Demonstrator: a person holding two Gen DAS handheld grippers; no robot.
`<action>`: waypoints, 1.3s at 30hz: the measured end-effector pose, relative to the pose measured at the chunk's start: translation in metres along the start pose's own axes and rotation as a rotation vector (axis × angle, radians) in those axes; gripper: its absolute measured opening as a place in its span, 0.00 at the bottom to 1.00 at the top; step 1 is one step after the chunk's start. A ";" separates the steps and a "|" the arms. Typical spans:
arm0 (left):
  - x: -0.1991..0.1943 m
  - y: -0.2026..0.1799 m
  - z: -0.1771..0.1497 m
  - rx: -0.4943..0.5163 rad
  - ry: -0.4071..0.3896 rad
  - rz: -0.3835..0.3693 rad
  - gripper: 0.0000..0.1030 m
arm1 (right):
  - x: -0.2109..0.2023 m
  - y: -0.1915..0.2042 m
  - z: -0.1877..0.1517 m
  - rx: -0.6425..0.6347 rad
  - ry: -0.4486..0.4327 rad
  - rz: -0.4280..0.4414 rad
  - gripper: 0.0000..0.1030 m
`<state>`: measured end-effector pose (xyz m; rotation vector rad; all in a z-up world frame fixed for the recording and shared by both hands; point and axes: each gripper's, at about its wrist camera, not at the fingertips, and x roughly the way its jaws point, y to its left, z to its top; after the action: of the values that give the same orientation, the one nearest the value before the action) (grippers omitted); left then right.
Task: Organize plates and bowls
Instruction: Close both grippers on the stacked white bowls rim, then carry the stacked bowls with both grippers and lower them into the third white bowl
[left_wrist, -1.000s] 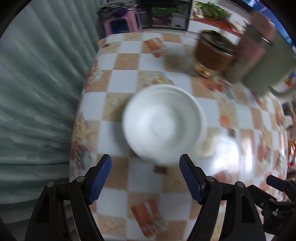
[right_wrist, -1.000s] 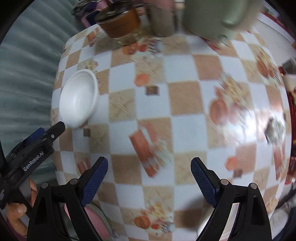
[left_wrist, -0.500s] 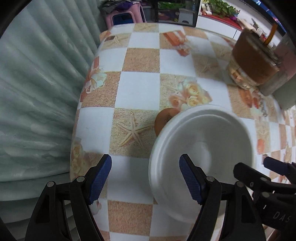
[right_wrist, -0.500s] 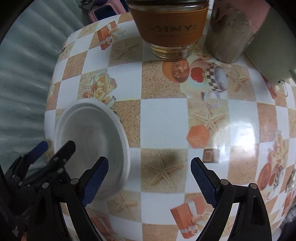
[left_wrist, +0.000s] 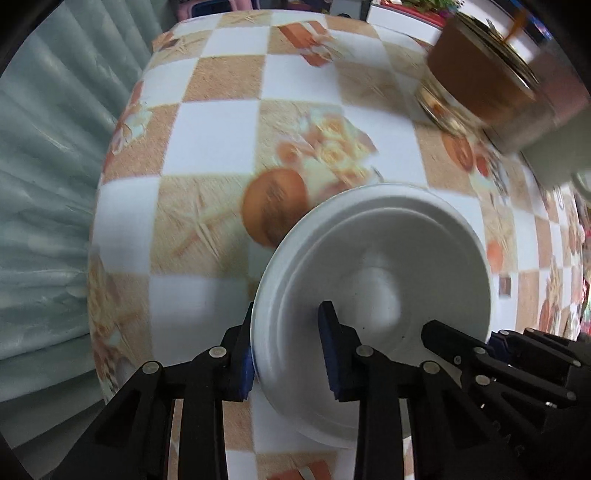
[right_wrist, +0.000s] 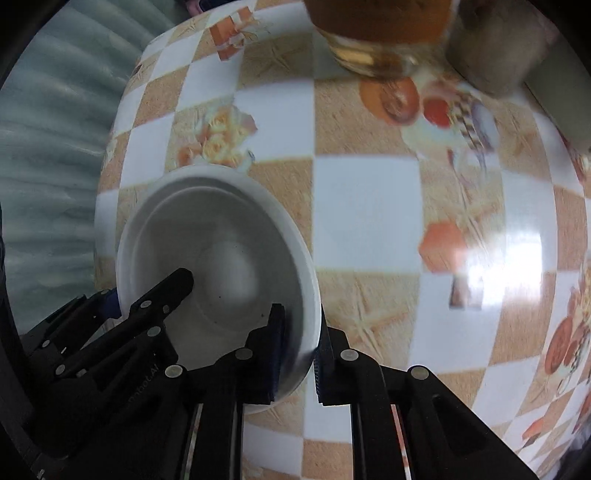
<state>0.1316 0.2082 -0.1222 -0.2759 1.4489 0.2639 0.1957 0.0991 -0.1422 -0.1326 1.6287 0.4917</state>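
Note:
A white bowl sits on the checkered tablecloth near the table's left edge. My left gripper is shut on the bowl's left rim, one blue pad outside the wall and one inside. In the right wrist view the same bowl fills the lower left, and my right gripper is shut on its right rim, again with a pad on each side. Each gripper shows in the other's view: the right gripper at the bowl's far side, the left gripper reaching into it.
A glass jar with a brown sleeve stands at the back right, with a greyish tumbler and a pale green jug beside it. The table edge drops off at the left, by a ribbed green curtain.
Both grippers came down onto the bowl and went from open to shut, the left on its left rim and the right on its right rim. The bowl now looms larger in both views.

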 end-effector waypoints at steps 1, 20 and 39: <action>-0.001 -0.008 -0.011 0.020 0.004 0.006 0.32 | 0.000 -0.003 -0.004 -0.004 0.010 0.003 0.15; -0.019 -0.139 -0.241 0.269 0.138 0.011 0.34 | -0.001 -0.101 -0.220 0.099 0.145 -0.031 0.20; -0.078 -0.169 -0.254 0.450 0.095 0.015 0.36 | -0.034 -0.112 -0.248 0.143 0.106 -0.004 0.21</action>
<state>-0.0564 -0.0385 -0.0660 0.0897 1.5615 -0.0679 0.0131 -0.1055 -0.1249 -0.0550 1.7610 0.3688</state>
